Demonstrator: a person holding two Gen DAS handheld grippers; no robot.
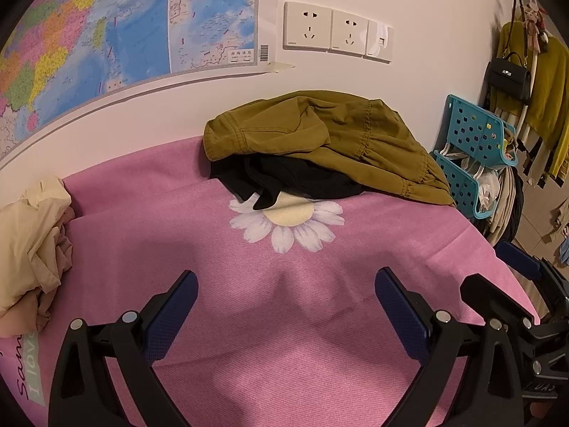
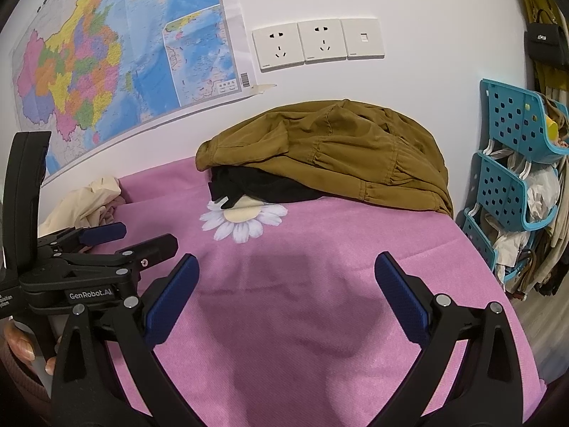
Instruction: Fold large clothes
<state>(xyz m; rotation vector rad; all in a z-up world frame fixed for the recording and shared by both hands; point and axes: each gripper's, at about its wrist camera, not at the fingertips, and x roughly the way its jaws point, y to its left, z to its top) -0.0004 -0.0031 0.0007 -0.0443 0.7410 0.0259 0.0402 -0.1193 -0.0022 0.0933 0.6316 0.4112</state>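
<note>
An olive-brown garment [image 1: 327,142] [image 2: 330,153] lies crumpled at the back of the pink daisy-print cloth [image 1: 284,338] [image 2: 320,320], against the wall. It rests on top of a black garment [image 1: 284,178] [image 2: 256,185]. A cream garment [image 1: 32,238] [image 2: 85,203] is bunched at the left edge. My left gripper [image 1: 286,284] [image 2: 149,235] is open above bare pink cloth, well short of the pile. My right gripper [image 2: 286,267] [image 1: 498,274] is also open and holds nothing, beside the left one near the front.
A map [image 1: 89,28] and wall sockets [image 1: 338,30] are on the wall behind. Stacked teal baskets [image 2: 512,163] stuffed with clothes stand off the right edge, with hanging clothes and a black handbag [image 1: 508,76] beyond. A hand [image 2: 21,348] grips the left gripper's handle.
</note>
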